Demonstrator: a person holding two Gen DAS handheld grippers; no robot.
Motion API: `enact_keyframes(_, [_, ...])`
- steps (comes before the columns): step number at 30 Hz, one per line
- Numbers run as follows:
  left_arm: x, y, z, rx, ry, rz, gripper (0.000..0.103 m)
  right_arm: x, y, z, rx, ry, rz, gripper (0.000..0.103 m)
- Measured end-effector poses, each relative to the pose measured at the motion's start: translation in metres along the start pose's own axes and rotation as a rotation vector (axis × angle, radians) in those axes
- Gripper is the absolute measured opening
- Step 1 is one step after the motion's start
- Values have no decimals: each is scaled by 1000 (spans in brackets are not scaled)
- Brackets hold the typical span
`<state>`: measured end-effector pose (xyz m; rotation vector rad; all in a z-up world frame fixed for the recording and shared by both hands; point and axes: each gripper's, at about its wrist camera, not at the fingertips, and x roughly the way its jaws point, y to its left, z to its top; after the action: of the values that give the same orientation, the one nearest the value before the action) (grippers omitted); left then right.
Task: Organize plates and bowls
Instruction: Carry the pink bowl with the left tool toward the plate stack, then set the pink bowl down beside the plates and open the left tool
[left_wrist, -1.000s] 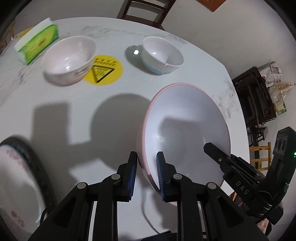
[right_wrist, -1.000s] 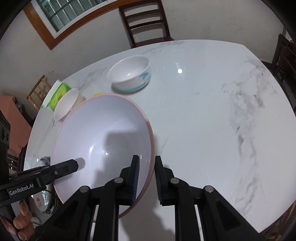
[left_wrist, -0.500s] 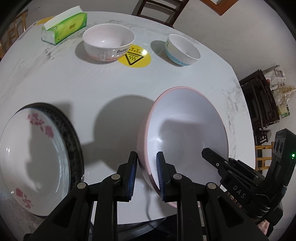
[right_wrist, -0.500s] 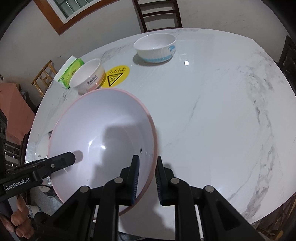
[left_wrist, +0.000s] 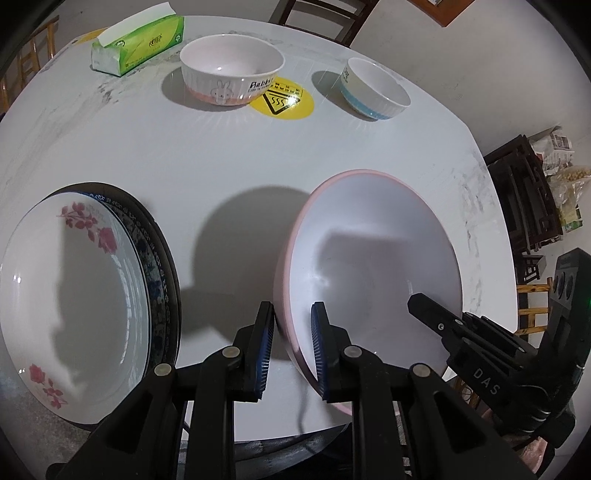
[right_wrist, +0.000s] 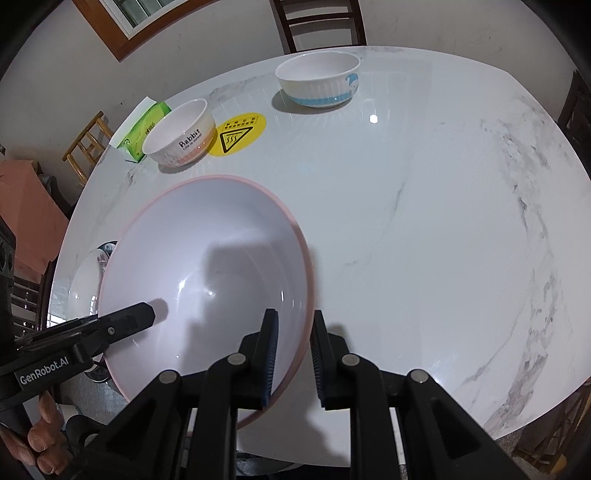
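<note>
White marble table (right_wrist: 424, 221), dark wooden chair (right_wrist: 317, 22), wood-framed window (right_wrist: 122, 18).

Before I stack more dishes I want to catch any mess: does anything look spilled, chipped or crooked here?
Nothing looks spilled or chipped. The only tilted thing is the big pink bowl, gripped at opposite rims by the left hand-held gripper and right hand-held gripper. The two small bowls and the stacked plates sit level.
</note>
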<state>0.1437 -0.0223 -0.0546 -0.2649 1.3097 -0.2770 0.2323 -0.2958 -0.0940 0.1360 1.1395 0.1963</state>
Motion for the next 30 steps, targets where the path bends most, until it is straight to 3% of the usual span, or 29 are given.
enact_keyframes(21, [11,10,-4,-17,8,-3,17,7,4,-4,-6,18,14,20])
enact_keyframes(24, [9,12,-3,-19,-2,12,21,7,4,-4,-5,16,13,20])
enact_keyframes(27, [6,17,-3,-32,-8,25,35,7,4,-4,-2,20,15,21])
enact_keyframes(30, [0,21,-4,-41,-24,21,41,6,4,-4,-4,16,12,27])
